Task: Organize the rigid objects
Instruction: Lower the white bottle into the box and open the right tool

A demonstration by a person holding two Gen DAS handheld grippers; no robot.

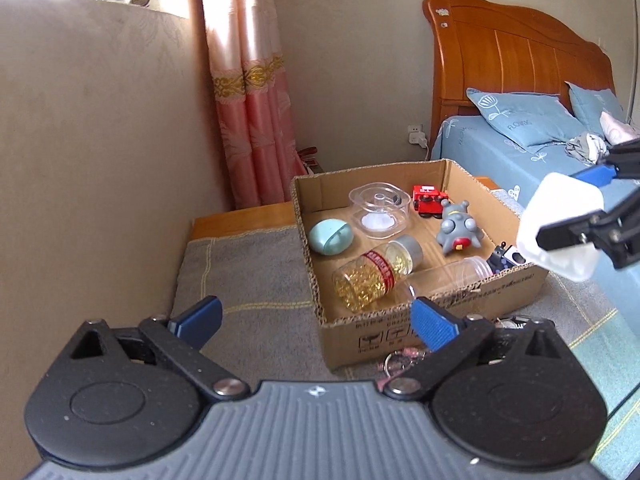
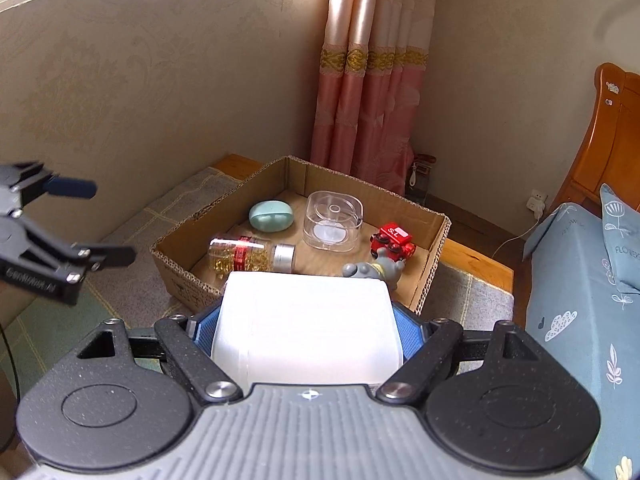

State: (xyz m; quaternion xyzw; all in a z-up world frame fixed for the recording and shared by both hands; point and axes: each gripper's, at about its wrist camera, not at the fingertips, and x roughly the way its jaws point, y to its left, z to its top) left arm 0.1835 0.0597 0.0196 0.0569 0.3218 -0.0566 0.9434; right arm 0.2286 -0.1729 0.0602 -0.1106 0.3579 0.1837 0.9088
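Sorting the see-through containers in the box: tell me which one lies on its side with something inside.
The bottle of gold capsules, red-banded and silver-capped. The clear jar beside it also lies down but looks empty; the clear tub stands upright.

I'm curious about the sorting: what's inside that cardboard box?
In the cardboard box: a bottle of golden capsules, clear bottle, clear dish, green case, red toy truck, grey toy. The near-right corner is partly hidden.
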